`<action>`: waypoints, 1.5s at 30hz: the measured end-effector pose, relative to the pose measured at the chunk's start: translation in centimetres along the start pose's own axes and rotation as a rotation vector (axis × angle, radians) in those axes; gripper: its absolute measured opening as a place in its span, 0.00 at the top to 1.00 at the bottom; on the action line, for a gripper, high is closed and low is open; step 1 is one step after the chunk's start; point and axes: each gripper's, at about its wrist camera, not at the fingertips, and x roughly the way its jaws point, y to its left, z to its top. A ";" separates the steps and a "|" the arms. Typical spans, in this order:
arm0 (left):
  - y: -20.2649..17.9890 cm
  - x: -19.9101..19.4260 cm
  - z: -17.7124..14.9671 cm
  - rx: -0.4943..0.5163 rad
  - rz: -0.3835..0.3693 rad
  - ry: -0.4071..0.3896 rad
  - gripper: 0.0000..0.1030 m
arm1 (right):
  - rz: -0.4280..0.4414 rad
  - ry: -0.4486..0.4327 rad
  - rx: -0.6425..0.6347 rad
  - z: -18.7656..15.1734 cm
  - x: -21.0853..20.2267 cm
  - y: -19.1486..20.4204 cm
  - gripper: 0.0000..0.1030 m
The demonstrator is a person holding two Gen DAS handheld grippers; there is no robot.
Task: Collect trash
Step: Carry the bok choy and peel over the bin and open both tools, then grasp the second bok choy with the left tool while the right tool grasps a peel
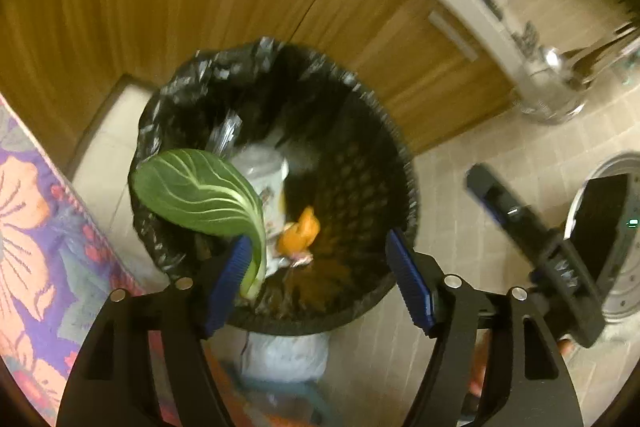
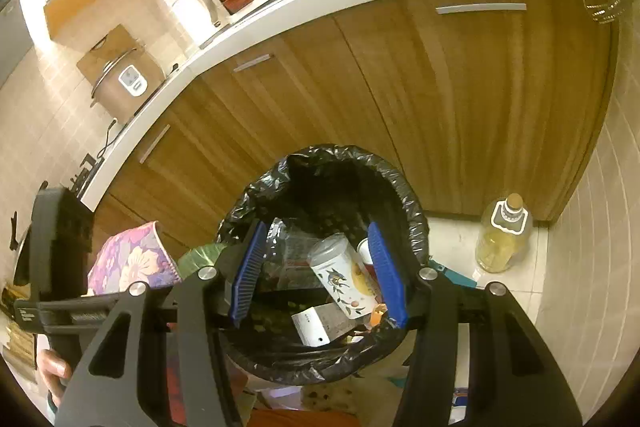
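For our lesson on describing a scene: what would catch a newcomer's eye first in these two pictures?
First, the big green leaf, lying against the left hand-held gripper's left blue pad over the black-lined trash bin; the jaws stand open. Down inside the bin lie an orange peel and a printed paper cup, seen between the right hand-held gripper's open fingers. A yellow oil bottle stands on the floor right of the bin.

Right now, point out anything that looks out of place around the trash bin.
The green leaf has not dropped in: its stalk clings to the open left gripper's blue pad, blade draped over the bin's rim. Nothing else stands out.
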 end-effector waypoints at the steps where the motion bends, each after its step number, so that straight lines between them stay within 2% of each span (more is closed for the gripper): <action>1: -0.2 0.3 0.0 0.013 0.019 0.016 0.34 | 0.002 -0.001 0.004 0.0 0.0 -0.2 0.52; 4: -0.4 0.8 0.1 0.033 0.066 0.039 0.34 | 0.006 -0.005 0.009 0.1 -0.1 -0.4 0.52; 6: -0.3 0.6 0.0 0.036 0.058 0.030 0.34 | 0.012 -0.008 0.012 0.1 -0.2 -0.5 0.52; 9: -0.1 -0.7 -0.6 0.034 0.042 -0.023 0.34 | 0.019 -0.013 0.002 0.0 -0.5 -0.1 0.52; 16: -0.7 -7.1 -4.3 0.078 0.082 -0.254 0.34 | 0.065 -0.038 -0.059 -0.5 -1.3 2.7 0.52; 22: 0.6 -14.0 -8.6 0.049 0.156 -0.446 0.34 | 0.133 -0.029 -0.153 -1.7 -1.3 8.1 0.52; 25: 2.0 -17.3 -10.9 0.018 0.210 -0.527 0.29 | 0.165 -0.015 -0.213 -2.7 -0.8 11.6 0.52; 30: 5.5 -22.5 -15.2 -0.065 0.298 -0.631 0.29 | 0.217 0.049 -0.299 -5.3 0.8 18.0 0.52; 36: 11.7 -27.6 -20.8 -0.222 0.345 -0.726 0.28 | 0.294 0.130 -0.398 -9.0 2.0 24.8 0.52; 42: 17.4 -30.2 -25.0 -0.395 0.358 -0.772 0.28 | 0.341 0.186 -0.525 -12.3 2.9 31.5 0.52; 45: 19.7 -30.0 -25.8 -0.463 0.359 -0.762 0.28 | 0.346 0.202 -0.601 -13.8 3.8 34.7 0.52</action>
